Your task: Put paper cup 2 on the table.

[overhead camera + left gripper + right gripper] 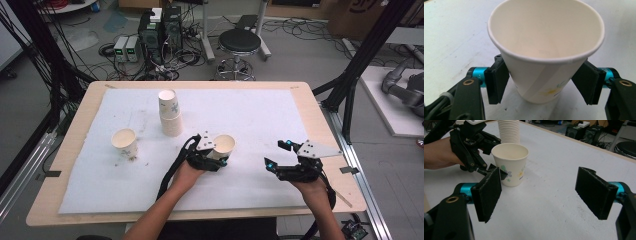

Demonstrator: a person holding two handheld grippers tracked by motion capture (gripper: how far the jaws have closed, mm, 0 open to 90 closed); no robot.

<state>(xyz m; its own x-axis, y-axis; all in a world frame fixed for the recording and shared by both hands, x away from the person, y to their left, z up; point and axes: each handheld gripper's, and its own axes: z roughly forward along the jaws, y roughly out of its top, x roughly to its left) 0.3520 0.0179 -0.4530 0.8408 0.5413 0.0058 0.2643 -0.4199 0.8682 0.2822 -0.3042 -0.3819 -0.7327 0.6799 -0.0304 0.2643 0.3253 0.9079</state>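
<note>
the left gripper (541,85) clamps the cup (544,50) low on its wall, upright on the table (260,120) near the stack (170,112), rim clear for stacking, while the right gripper (544,192) waits nearby, jaws wide, holding nothing.

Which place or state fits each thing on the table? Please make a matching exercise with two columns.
1. white paper cup with flower print
2. tall stack of white paper cups
3. lone white paper cup
4. right gripper

a. far left on the white mat
b. jaws open, nothing between
c. between the left gripper jaws
d. behind the held cup

Pairs: 1-c, 2-d, 3-a, 4-b
</note>
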